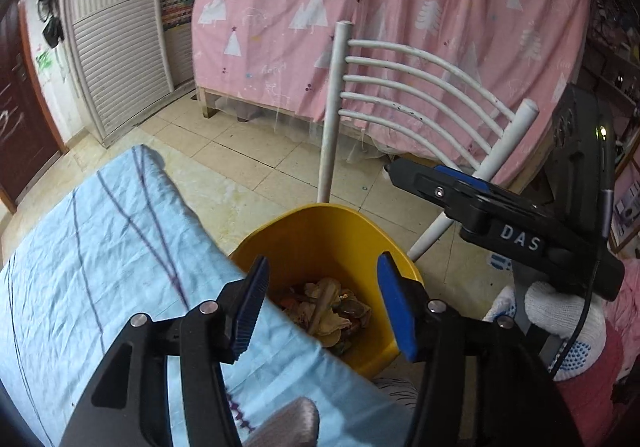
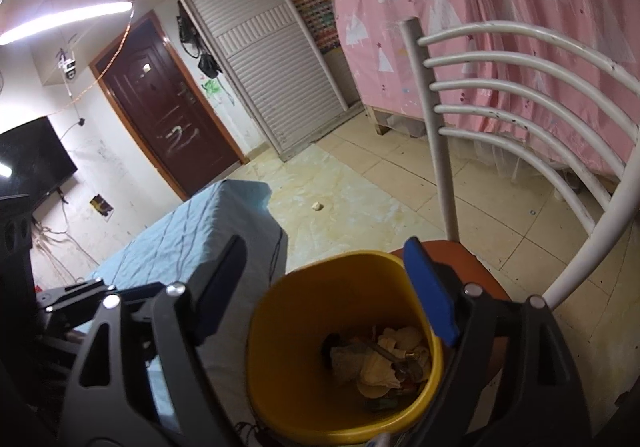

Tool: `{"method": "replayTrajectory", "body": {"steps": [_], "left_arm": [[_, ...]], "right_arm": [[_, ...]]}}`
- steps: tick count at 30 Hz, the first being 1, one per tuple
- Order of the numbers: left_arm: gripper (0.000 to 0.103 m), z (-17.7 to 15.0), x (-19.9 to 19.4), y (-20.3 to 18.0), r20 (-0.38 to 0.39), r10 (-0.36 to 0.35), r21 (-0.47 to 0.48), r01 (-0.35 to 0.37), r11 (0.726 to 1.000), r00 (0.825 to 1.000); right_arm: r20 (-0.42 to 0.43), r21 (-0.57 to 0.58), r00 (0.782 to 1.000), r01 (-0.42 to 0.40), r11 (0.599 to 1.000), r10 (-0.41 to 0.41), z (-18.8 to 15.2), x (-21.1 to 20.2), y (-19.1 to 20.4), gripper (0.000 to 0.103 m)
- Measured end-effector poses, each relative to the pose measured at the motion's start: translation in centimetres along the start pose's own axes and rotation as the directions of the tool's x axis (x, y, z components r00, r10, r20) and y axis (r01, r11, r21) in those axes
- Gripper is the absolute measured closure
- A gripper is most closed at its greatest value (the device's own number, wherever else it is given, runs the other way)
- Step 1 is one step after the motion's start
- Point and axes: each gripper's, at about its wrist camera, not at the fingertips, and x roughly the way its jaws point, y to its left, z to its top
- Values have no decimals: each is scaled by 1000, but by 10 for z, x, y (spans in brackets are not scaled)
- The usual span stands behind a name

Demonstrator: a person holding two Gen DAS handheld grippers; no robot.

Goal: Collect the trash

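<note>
A yellow bin [image 1: 320, 235] stands beside the table with mixed trash [image 1: 328, 307] at its bottom; it also shows in the right wrist view [image 2: 304, 311], with crumpled paper and scraps [image 2: 380, 363] inside. My left gripper [image 1: 322, 303] is open and empty, just above the bin's near rim. My right gripper [image 2: 324, 287] is open and empty, straddling the bin's mouth from above. In the left wrist view the right gripper [image 1: 404, 167] reaches in from the right, held by a gloved hand [image 1: 560, 323]. A small crumpled white scrap [image 2: 317, 206] lies on the floor.
A table with a light blue cloth [image 1: 100, 247] is left of the bin. A white metal chair [image 1: 420, 87] with a brown seat [image 2: 460, 259] stands behind the bin. A pink patterned curtain [image 1: 360, 7] hangs beyond. A louvered wardrobe [image 2: 280, 67] and dark door [image 2: 168, 99] are at the back.
</note>
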Motion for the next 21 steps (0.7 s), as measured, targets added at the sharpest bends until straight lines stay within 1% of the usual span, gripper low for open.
{"method": "replayTrajectory", "body": {"steps": [5, 7, 10, 13, 17, 19, 21], "left_arm": [[56, -7, -16, 20, 32, 13, -49, -12, 999, 999], [54, -11, -24, 28, 49, 22, -63, -19, 998, 999], [49, -17, -35, 40, 69, 32, -93, -25, 995, 997], [48, -25, -48, 54, 93, 53, -121, -41, 992, 994], [45, -37, -69, 73, 131, 94, -167, -71, 983, 987], [43, -45, -81, 85, 151, 126, -195, -96, 976, 980], [37, -55, -94, 97, 172, 186, -228, -144, 963, 967]], "right_arm": [[-1, -25, 1000, -15, 1000, 15, 0, -2, 14, 19], [-4, -40, 1000, -17, 999, 17, -2, -1, 20, 15], [-13, -64, 1000, -21, 998, 21, -4, -1, 34, 13], [-21, -86, 999, -33, 996, 31, -6, 1, 49, 11], [-32, -128, 998, -61, 990, 57, -10, 5, 76, 7], [-35, -147, 996, -80, 986, 76, -13, 7, 91, 6], [-47, -167, 995, -97, 981, 90, -18, 10, 109, 6]]}}
